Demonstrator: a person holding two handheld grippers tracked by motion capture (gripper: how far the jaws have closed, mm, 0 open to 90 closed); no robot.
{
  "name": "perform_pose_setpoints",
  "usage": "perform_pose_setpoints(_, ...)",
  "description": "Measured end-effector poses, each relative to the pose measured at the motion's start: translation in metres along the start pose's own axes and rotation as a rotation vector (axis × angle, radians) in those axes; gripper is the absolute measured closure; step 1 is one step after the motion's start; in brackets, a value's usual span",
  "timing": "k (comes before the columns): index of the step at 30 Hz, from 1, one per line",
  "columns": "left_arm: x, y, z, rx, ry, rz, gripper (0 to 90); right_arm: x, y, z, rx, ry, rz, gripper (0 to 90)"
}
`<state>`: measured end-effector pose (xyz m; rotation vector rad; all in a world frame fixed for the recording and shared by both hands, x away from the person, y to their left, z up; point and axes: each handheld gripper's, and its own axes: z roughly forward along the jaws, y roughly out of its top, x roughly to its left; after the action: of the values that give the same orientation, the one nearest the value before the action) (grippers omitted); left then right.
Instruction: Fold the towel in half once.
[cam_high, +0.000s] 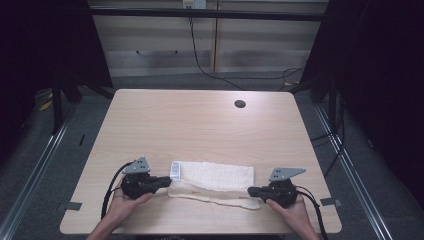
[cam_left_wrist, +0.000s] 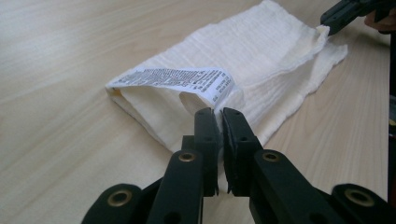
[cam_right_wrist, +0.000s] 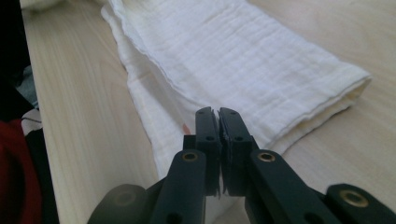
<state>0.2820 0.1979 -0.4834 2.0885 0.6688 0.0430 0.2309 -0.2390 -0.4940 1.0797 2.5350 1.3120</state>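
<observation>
A white folded cloth (cam_high: 215, 180) lies along the near part of the wooden table (cam_high: 200, 125), its printed label (cam_high: 175, 170) at the left end. My left gripper (cam_high: 169, 181) is shut on the cloth's left corner just beside the label (cam_left_wrist: 177, 79), and a sliver of white fabric shows between the left gripper's (cam_left_wrist: 218, 112) jaws. My right gripper (cam_high: 250, 191) is shut on the upper layer's edge at the right end. In the left gripper view the cloth (cam_left_wrist: 261, 51) rises slightly to the right gripper (cam_left_wrist: 327, 21). The right gripper (cam_right_wrist: 216, 111) has cloth (cam_right_wrist: 243, 51) folded ahead of it.
A dark round hole (cam_high: 240, 104) sits in the table's far right part. A black cable (cam_high: 200, 60) runs over the floor behind the table. Metal rails flank both sides. The table's near edge is close under both hands.
</observation>
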Motion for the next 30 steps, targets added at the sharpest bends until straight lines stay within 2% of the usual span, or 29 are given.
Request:
perform_pose_setpoints(5, -0.003, -0.007, 0.002, 0.032, -0.004, 0.007, 84.4, 0.003, -0.004, -0.001, 0.008, -0.006, 0.009, 84.5)
perform_pose_setpoints(7, -0.004, -0.009, 0.003, 0.031, -0.012, -0.001, 83.1, 0.003, -0.006, -0.001, 0.015, -0.009, 0.008, 80.1)
perform_pose_setpoints(11, -0.006, -0.011, -0.003, 0.031, -0.012, -0.002, 75.4, 0.005, -0.009, -0.003, 0.022, -0.014, 0.019, 75.3)
perform_pose_setpoints(16, -0.003, -0.014, -0.014, -0.023, -0.013, -0.045, 66.0, 0.007, -0.012, -0.009, 0.003, -0.023, 0.029, 66.8)
perform_pose_setpoints(19, 0.001, -0.013, -0.022, -0.069, -0.007, -0.060, 64.0, 0.010, -0.012, -0.015, -0.009, -0.019, 0.035, 62.6)
perform_pose_setpoints(23, 0.005, -0.011, -0.028, -0.105, -0.001, -0.077, 63.0, 0.012, -0.014, -0.022, -0.031, -0.025, 0.046, 61.2)
perform_pose_setpoints(30, 0.008, -0.005, -0.025, -0.106, 0.016, -0.083, 62.1, 0.005, -0.009, -0.026, -0.072, -0.049, 0.065, 62.4)
